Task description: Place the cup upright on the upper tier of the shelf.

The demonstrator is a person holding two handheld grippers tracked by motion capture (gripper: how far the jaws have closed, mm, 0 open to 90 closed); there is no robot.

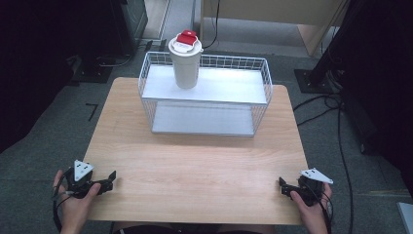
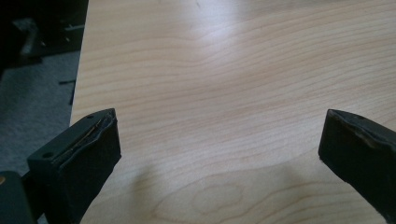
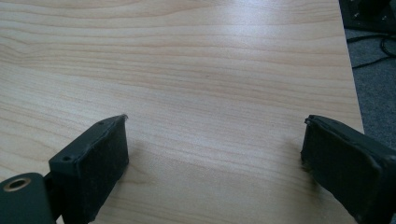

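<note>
both hand-held grippers rest released, jaws wide apart: the left hand-held gripper [image 1: 108, 179] at the near left corner of the wooden bench [image 1: 195, 161], the right hand-held gripper [image 1: 286, 187] at the near right. far back, a white wire shelf rack [image 1: 204, 95] carries a white cup [image 1: 185, 66], upright, with a red lid tab [image 1: 186, 37].

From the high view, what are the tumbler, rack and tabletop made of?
Tumbler: looks like matte off-white plastic or coated metal, I cannot tell which; its red and white lid looks plastic. Rack: thin white-coated metal wire, given the grid walls, with flat white shelves. Tabletop: light wood or wood-look laminate, with visible grain and a soft sheen.
</note>
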